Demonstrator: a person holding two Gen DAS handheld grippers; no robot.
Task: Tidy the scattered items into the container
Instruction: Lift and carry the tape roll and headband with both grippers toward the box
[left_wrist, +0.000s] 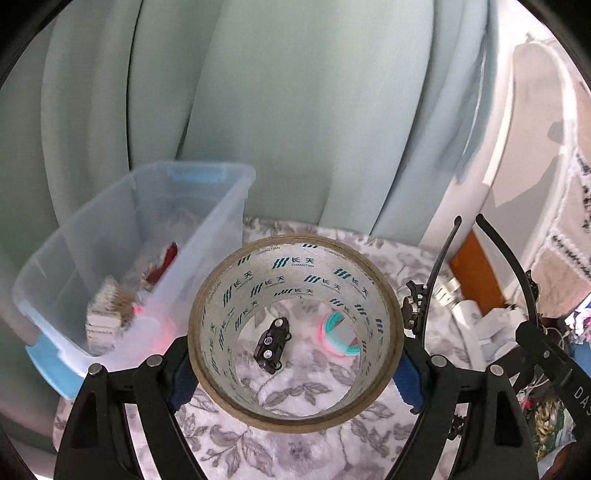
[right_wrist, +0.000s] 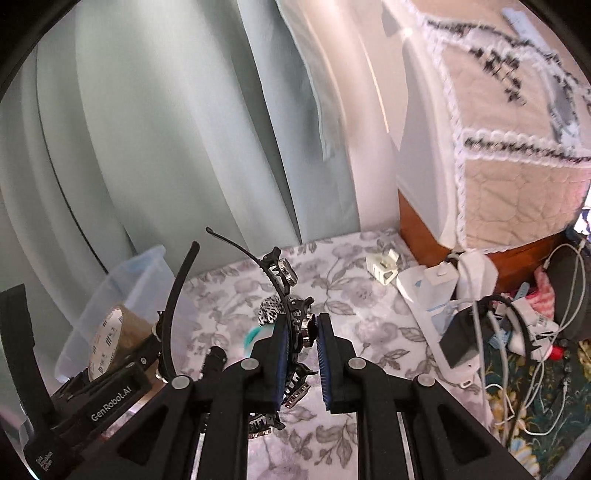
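Carrying step: left gripper (left_wrist: 295, 373) clamps the tape roll (left_wrist: 295, 332); right gripper (right_wrist: 301, 354) pinches a black headband (right_wrist: 284, 280). Container (left_wrist: 129, 258) sits at ten o'clock; next, release above it.

Brown tape roll (left_wrist: 295, 332), black toy car (left_wrist: 272, 344), grey floral cloth (left_wrist: 384, 258).

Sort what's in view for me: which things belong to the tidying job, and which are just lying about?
Job: tape roll and headband (both held), toy car, pink-and-teal ring, clear container.
Lying about: white plug adapter, cables, quilted cover, curtain.
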